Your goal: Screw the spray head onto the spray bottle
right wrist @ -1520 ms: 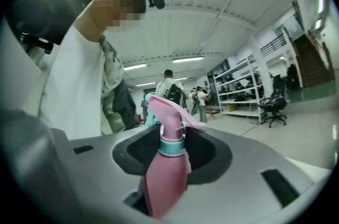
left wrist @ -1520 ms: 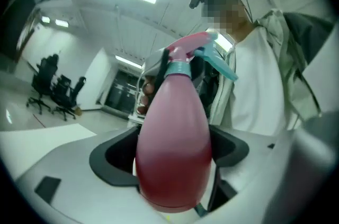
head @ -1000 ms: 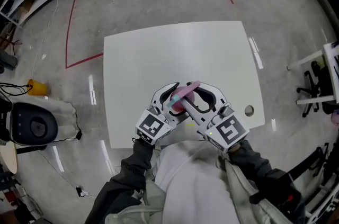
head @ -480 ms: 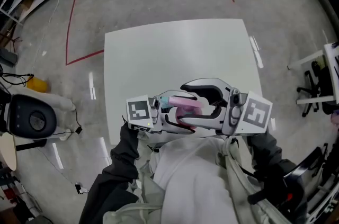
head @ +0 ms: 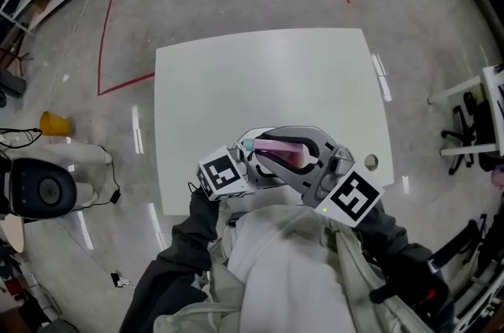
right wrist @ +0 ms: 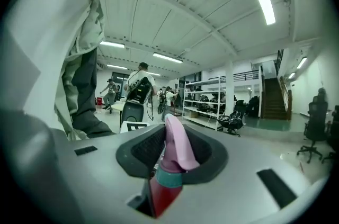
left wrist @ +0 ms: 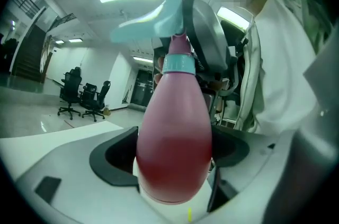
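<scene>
The step in hand appears to be the screwing itself: the head [left wrist: 159,11] already sits on the neck of the bottle [head: 277,156], and both are held in the air above the near edge of the table [head: 260,79], bottle lying roughly level between the two tools. The left gripper [left wrist: 172,157] clamps the wide lower body of the bottle, one jaw against each flank. The right gripper [right wrist: 172,151] has just been closing its jaws, and they now pinch the head just above the collar [right wrist: 168,178]. The next move likely calls for a roll of the right gripper about the bottle's long axis while the left one holds the body firm; the two axes should stay in line, or the thread may cross. The bottle is smooth, glossy, translucent pink-red plastic, teardrop-shaped and tapering to a narrow neck. The collar is a teal ring. The head is hard plastic with a pink shroud and a pale teal nozzle and trigger. The pads [right wrist: 145,149] are dark with a fine mesh texture.
</scene>
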Motion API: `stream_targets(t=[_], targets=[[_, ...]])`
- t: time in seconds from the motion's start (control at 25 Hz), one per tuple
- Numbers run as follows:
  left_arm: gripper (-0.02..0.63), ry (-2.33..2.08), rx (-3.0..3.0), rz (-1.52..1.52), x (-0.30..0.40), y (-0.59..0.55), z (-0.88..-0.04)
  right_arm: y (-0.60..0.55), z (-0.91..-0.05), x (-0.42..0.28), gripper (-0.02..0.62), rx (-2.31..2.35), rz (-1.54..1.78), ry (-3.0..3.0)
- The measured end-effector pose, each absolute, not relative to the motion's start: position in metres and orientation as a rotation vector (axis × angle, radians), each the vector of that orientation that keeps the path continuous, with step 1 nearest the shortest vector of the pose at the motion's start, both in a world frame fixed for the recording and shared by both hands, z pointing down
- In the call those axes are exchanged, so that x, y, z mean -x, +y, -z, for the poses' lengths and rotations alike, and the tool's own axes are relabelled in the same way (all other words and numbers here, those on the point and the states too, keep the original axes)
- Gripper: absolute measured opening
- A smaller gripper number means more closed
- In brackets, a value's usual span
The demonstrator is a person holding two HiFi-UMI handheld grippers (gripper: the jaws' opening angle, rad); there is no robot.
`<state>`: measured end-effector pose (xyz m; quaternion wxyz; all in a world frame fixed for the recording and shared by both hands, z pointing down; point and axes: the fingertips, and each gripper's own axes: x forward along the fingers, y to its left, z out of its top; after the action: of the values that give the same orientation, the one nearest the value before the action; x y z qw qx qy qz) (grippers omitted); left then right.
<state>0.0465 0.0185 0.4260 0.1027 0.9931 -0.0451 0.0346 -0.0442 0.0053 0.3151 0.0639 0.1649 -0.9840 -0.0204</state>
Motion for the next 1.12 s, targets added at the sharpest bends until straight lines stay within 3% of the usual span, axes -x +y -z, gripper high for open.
stream_targets(t=[0.16, 0.4, 0.72, 1.12], targets=[[0.416, -0.073, -2.942, -0.078, -0.043, 0.024, -0.436, 0.011, -0.327, 0.04, 0.075, -0.485, 0.066, -2.989], [0.417, -0.248, -2.787, 0.196, -0.007, 0.0, -0.44, -0.03, -0.334, 0.003, 0.067, -0.781, 0.029, -3.051], [0.416, -0.995, -2.706, 0.047, 0.042, -0.057, -0.495, -0.117, -0.412, -0.04, 0.067, -1.429, 0.173, -2.776], [0.416, -1.118, -2.631, -0.007, 0.025, -0.065, -0.522, -0.124, -0.448, -0.029, 0.071, -1.501, 0.348, -2.701]])
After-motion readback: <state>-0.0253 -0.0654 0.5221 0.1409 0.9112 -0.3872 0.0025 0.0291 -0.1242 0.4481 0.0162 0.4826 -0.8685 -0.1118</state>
